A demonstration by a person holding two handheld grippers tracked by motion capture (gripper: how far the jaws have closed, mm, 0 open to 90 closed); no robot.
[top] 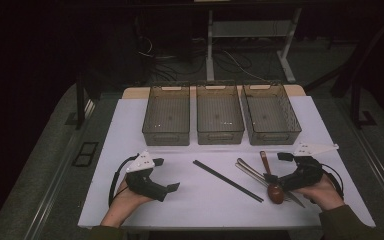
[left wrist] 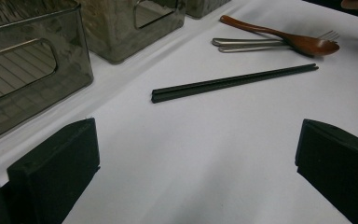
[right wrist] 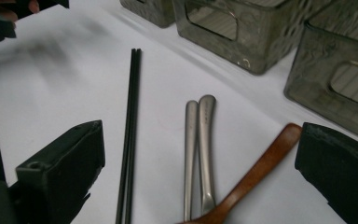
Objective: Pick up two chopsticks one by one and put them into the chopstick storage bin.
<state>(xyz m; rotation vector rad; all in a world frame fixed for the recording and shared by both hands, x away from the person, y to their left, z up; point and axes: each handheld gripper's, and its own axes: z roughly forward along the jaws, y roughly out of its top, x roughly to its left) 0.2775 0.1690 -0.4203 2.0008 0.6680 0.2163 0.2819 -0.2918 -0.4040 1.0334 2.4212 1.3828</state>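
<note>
Resting low on the white bench [top: 130,200], a person's two handheld grippers flank a small spread of cutlery, with three smoky plastic bins [top: 166,114] lined up along the far edge. The right gripper [top: 285,170], jaws spread wide with nothing between them, sits over a wooden spoon [top: 270,177] that lies across two metal utensils [right wrist: 199,154], their handles side by side; the spoon's bowl rests near that hand. A pair of black chopsticks [top: 227,180] lies slantwise in the middle of the bench, apart from the rest. The left gripper [top: 165,175], equally spread and holding nothing, points toward the chopsticks from well to their left. The spoon looks light and stiff, its polished surface likely a little slick; mid-handle, clear of the metal pieces beneath, seems the safest place to pinch it. The chopsticks, thin and flat to the surface, would probably be harder to lift as a pair.
</note>
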